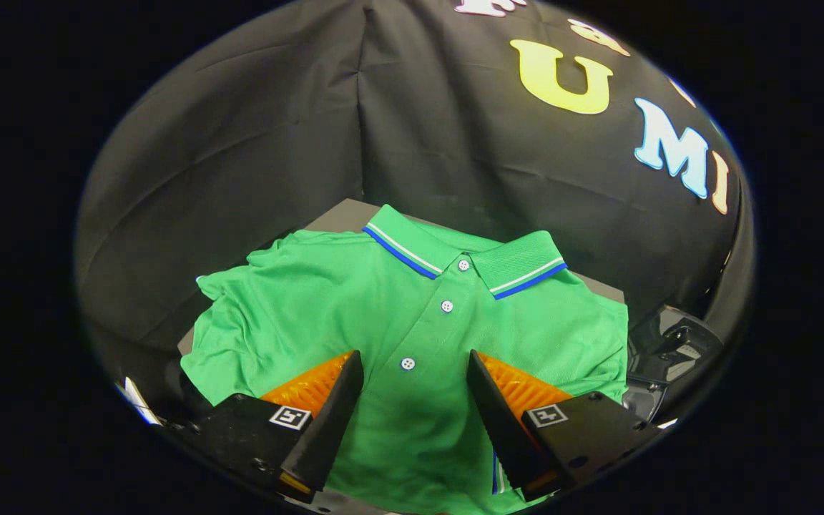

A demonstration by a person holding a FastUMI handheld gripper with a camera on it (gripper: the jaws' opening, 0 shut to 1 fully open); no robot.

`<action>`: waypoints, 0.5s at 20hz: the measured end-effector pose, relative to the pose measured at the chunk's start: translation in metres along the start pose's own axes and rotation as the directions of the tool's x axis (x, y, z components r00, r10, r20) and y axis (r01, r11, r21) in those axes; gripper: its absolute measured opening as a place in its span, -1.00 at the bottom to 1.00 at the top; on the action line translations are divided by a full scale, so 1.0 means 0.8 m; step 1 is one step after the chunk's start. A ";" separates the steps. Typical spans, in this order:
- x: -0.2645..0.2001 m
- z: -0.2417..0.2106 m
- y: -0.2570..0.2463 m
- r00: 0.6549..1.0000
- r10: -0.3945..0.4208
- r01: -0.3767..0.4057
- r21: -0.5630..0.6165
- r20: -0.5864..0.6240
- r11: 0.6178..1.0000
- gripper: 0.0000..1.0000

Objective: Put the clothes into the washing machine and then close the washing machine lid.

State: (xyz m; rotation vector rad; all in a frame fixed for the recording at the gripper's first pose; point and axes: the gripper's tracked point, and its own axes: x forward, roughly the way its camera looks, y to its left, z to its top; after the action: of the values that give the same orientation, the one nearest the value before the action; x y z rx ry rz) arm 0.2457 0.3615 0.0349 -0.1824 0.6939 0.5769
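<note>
Green polo shirt point(412, 315) spread flat on a grey table point(344, 214), gripper point(412, 372) hovering over its lower front, tilted downward, fingers spread wide, button placket between them, collar beyond.

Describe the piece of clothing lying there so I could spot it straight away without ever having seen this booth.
Look at the dark table set against the black cloth wall. Spread flat across it lies a green polo shirt, its front placket running between the open claw fingers. Its collar, edged with a white and a blue stripe, and the white buttons down the front mark it out.
</note>
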 end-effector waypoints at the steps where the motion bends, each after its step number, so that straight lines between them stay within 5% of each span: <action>1: -0.005 0.001 0.000 1.000 -0.003 0.003 -0.017 0.003 1.000 0.77; 4: -0.004 -0.001 0.000 1.000 0.009 -0.010 -0.033 -0.010 0.999 0.55; 6: -0.007 -0.001 0.004 1.000 0.015 -0.015 -0.006 0.011 1.000 -0.78; 10: -0.020 -0.007 0.004 0.999 0.021 -0.017 -0.074 0.048 0.997 -0.87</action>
State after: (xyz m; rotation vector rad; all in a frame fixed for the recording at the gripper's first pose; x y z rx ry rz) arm 0.2308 0.3549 0.0410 -0.2300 0.6281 0.6234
